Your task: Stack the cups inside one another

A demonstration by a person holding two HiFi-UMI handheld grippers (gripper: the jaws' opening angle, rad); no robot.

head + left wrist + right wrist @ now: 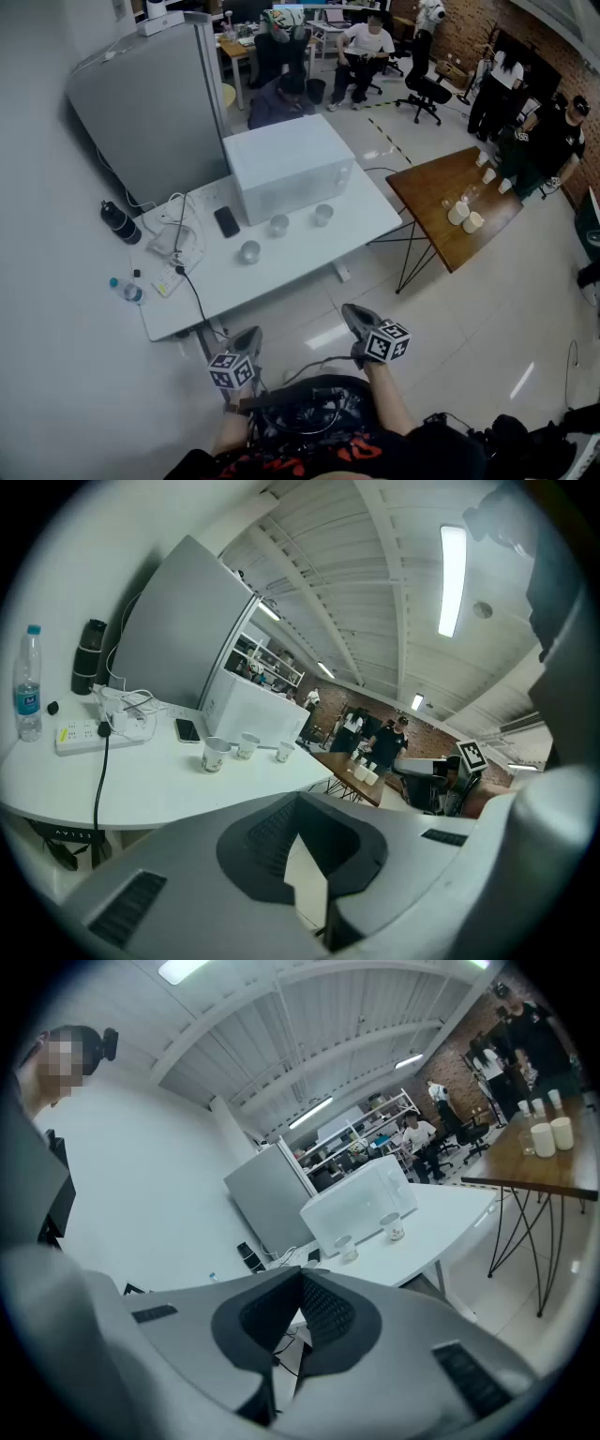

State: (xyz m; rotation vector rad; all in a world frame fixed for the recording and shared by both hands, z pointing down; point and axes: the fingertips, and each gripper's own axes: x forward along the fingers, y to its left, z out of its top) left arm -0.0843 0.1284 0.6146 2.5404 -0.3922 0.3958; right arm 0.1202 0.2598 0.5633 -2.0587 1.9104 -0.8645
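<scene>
Three paper cups stand apart on the white table (281, 281), in a row in front of a white box (291, 164): the left cup (249, 251), the middle cup (278, 224) and the right cup (323, 214). The left gripper view shows the same cups far ahead (215, 754) (247, 746) (285, 752). Two cups (345, 1247) (391, 1226) show in the right gripper view. My left gripper (251, 335) (298, 799) and right gripper (352, 311) (301, 1274) hang off the table's near edge, close to my body. Both are shut and hold nothing.
On the table's left part lie a black phone (227, 221), a power strip (169, 278) with cables, a water bottle (125, 291) and a black bottle (120, 222). A grey partition (150, 112) stands behind. A brown table (441, 187) with cups and several people are to the right.
</scene>
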